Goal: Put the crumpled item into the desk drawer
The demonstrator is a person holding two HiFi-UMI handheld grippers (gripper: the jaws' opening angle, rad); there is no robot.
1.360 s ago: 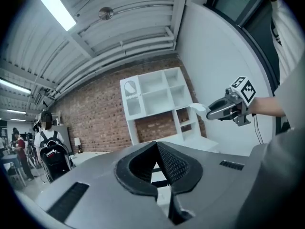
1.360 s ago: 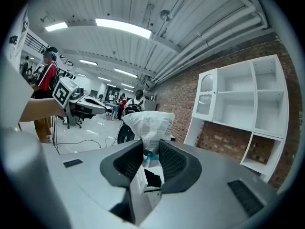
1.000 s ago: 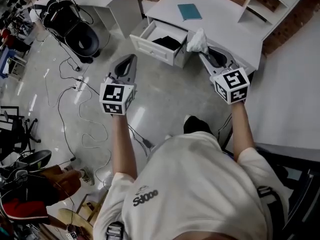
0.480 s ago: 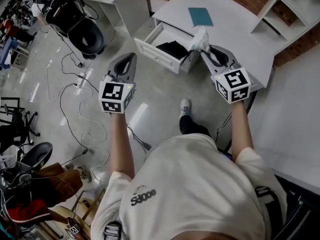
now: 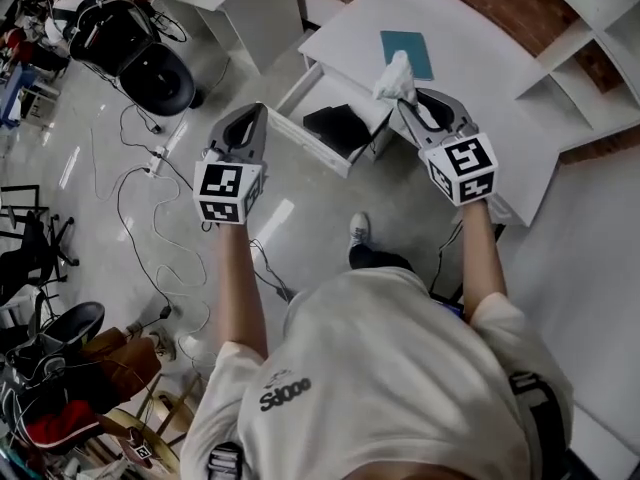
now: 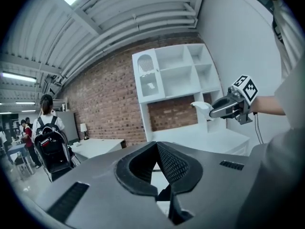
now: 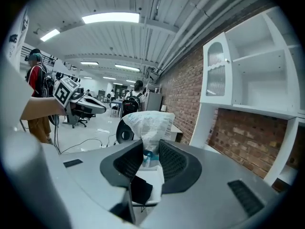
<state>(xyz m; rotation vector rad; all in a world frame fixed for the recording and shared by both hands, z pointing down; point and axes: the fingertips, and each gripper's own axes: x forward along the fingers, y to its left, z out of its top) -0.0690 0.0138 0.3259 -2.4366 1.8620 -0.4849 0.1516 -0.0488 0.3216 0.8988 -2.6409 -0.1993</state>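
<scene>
**Crumpled item clamped in right gripper**

Grips the wad low down, jaws partly apart and pressed on both its sides, white bulk sticking up past the tips. Hangs it above the front edge of the desk, just beside the open drawer. Shows the left gripper with jaws together, nothing between. Bears fine print on the wad, too small to read.

Teal notebook at 1 o'clock. Black chair at 11 o'clock. Cables on floor, 9 o'clock.
</scene>
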